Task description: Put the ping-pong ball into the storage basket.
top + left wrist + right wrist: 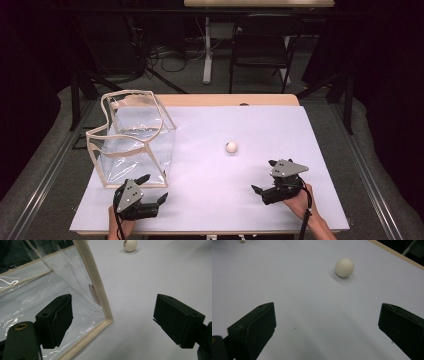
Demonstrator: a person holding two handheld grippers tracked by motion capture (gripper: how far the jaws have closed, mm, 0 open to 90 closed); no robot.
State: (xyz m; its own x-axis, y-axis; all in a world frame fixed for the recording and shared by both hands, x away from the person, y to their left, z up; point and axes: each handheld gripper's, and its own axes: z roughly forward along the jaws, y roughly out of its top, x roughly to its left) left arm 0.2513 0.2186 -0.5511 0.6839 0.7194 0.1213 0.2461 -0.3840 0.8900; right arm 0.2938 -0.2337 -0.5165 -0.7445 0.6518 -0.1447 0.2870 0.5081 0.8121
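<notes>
Two grippers, one ball, one clear bag, all on a table (pixel 210 200) covered with a white sheet. Item one: left gripper (pixel 154 189), held in the person's left hand (pixel 121 226) at the near left of the table, jaws wide apart and holding nothing; in the left gripper view (pixel 112 317) the near corner of the bag stands between the jaws, closer to the left-hand jaw, whether touching cannot be told. Item two: right gripper (pixel 264 176), held in the person's right hand (pixel 299 202) at the near right of the table, jaws wide apart and empty; in the right gripper view (pixel 325 322) bare white sheet lies between them. Item three: small cream ball (pixel 231 147), resting on the sheet near the middle of the table, well apart from both grippers, nearer the right one; it sits beyond the open jaws in the right gripper view (pixel 344 267) and at the top edge of the left gripper view (pixel 130 245). Item four: clear plastic bag (pixel 132 142) with cream fabric trim, box-shaped, standing upright and open-topped at the left of the table, just beyond the left gripper. Item five: dark folding chair (pixel 260 45) on the floor behind the table.
</notes>
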